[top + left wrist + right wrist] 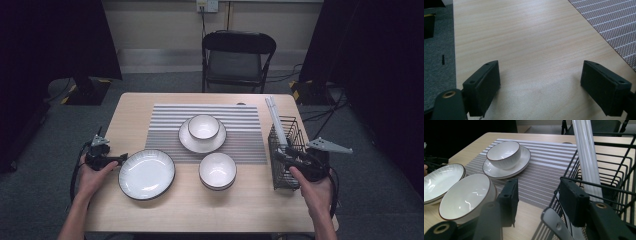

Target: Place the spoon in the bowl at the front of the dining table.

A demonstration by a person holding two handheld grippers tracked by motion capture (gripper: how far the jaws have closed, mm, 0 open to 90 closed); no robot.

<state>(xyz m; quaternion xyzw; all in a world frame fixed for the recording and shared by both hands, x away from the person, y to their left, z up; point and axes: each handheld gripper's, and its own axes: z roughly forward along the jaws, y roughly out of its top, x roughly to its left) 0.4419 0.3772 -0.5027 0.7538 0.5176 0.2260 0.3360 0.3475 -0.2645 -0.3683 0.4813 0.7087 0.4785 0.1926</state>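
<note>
Apparently the metal utensil (pixel 554 222) stood in the wire basket (pixel 287 150) at the tabletop's (pixel 200 210) right edge, its handle between the right gripper's (pixel 537 197) half-open jaws, seemingly ungripped. Well apart, the left gripper (pixel 540 82) gaped empty beside the plate (pixel 146 174).

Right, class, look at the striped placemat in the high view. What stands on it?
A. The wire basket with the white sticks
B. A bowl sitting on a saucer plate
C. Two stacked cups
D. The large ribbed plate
B: a white bowl sits on a saucer plate on the striped placemat, while the wire basket and the large ribbed plate stand on bare table.
</note>
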